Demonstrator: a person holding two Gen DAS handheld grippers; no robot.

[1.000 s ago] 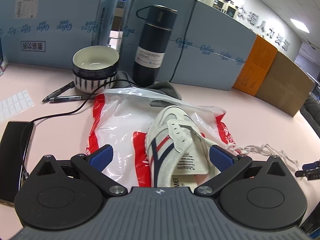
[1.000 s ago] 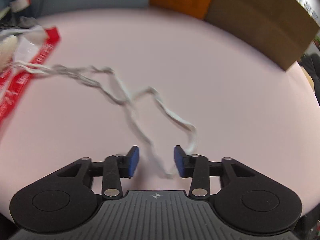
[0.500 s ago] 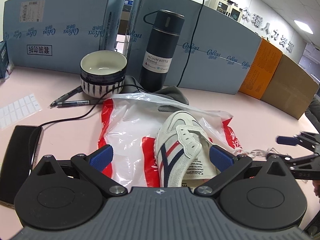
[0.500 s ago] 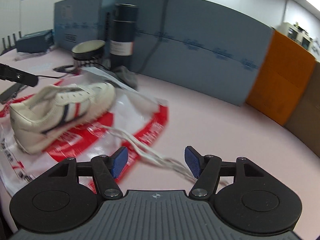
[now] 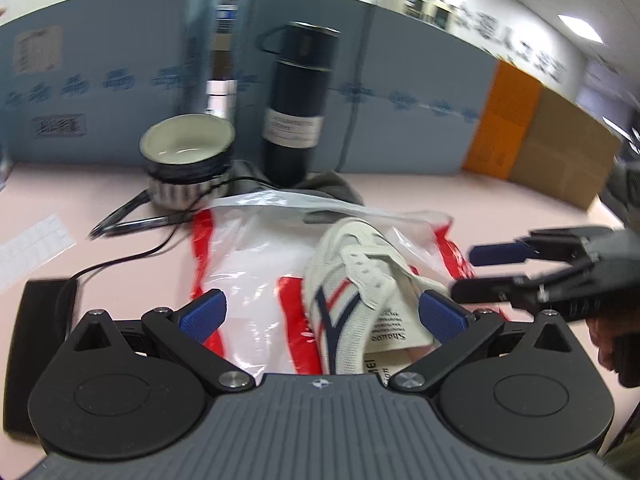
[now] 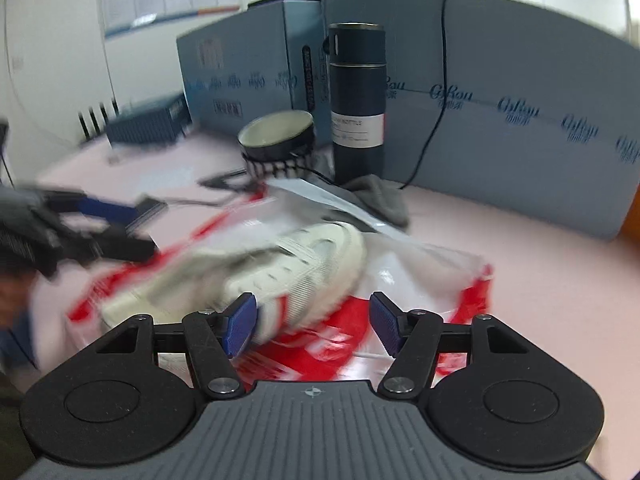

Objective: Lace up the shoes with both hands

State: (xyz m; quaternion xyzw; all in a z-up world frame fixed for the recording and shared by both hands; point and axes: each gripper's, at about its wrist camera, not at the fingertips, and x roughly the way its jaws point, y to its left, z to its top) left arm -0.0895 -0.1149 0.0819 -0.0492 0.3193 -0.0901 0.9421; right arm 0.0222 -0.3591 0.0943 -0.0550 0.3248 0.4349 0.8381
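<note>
A pink tabletop runs up to blue partition boards, with 1 dark flask, 1 striped bowl and 1 red-and-white plastic bag on it. The 1 white shoe lies on that bag, its eyelets bare as far as I can see; I cannot find the lace in either view. I judge the lacing not yet begun: every eyelet is left to thread. My left gripper has its jaws wide apart, the heel between them, pads not pressing. My right gripper is also apart and empty, just beside the shoe's toe end.
</note>
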